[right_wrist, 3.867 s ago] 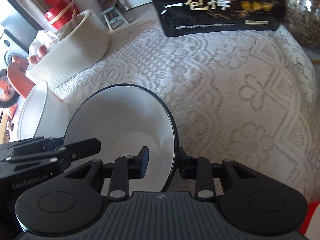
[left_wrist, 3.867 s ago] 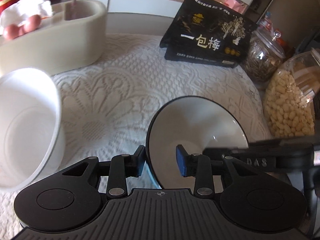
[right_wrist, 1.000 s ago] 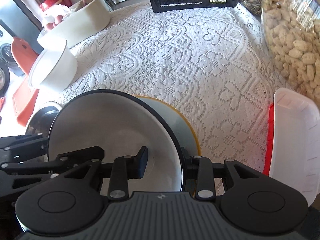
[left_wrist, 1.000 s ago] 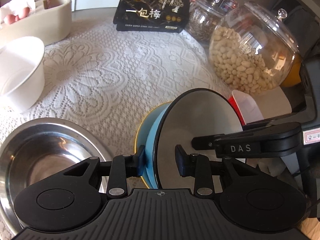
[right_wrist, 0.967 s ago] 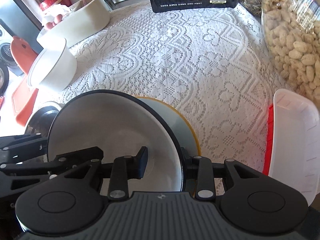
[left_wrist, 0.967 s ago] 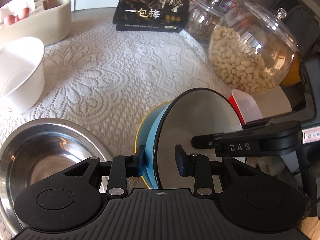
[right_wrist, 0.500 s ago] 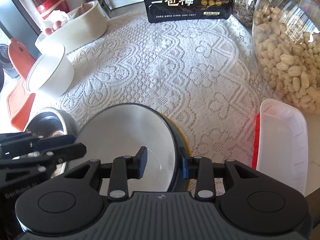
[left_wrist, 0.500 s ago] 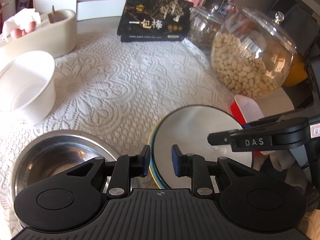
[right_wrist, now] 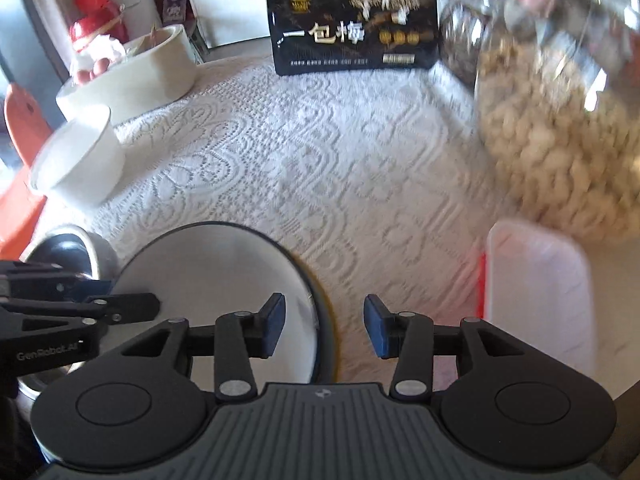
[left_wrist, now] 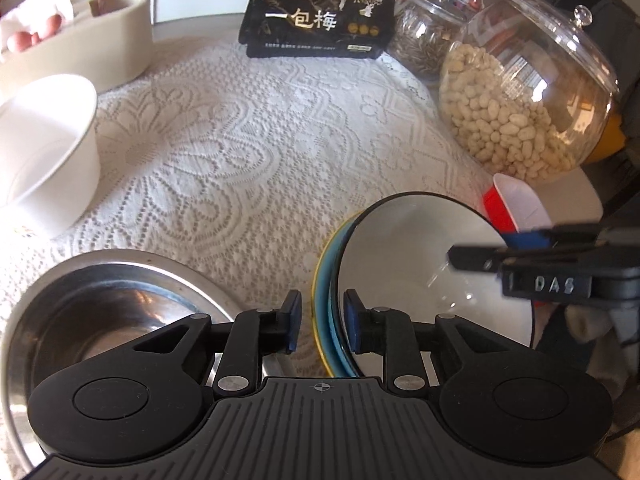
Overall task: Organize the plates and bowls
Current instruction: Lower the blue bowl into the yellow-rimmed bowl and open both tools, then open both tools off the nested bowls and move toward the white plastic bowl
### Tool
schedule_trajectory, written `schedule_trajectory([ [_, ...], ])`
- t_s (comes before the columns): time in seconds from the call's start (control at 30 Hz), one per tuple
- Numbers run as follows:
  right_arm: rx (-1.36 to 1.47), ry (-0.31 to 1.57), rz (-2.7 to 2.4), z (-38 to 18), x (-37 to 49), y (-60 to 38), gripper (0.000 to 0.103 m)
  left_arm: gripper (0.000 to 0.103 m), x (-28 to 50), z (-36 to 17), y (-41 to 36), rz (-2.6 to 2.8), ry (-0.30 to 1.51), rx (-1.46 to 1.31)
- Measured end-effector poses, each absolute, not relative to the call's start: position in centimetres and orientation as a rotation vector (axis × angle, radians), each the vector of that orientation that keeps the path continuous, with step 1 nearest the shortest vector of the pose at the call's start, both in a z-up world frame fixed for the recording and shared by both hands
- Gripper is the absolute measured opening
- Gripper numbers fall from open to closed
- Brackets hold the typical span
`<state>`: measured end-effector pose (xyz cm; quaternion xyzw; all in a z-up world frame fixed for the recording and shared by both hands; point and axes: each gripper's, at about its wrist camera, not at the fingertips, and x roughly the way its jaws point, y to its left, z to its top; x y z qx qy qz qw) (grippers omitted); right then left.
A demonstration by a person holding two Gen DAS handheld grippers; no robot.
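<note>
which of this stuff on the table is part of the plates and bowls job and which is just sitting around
Job:
black-rimmed bowl
blue and yellow bowls nested under it
steel bowl
white bowl

Just there:
peanut jar
seed jar
black packet
beige tub
red and white tray

A table with a white lace cloth [left_wrist: 248,168]

On it sit a white bowl [left_wrist: 44,148], steel bowl [left_wrist: 100,312], peanut jar [left_wrist: 528,112] and black bag [left_wrist: 320,12].
</note>
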<state>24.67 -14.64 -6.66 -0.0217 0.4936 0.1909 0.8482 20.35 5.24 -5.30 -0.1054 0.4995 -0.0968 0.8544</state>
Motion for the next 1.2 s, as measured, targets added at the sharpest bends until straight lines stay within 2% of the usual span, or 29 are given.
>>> schedule_trajectory([
  [0.4,0.134,1.197,0.467,-10.2,25.8,-15.0,0.049,0.024,21.4,-6.2,5.0,-0.231,1.073,-0.285],
  [0.7,0.115,1.185,0.477,-9.6,26.9,-14.3,0.05,0.031,21.6,-6.4,5.2,-0.224,1.077,-0.293],
  [1.2,0.049,1.119,0.46,-9.1,27.7,-14.0,0.049,0.03,21.5,-5.9,5.9,-0.235,1.051,-0.332],
])
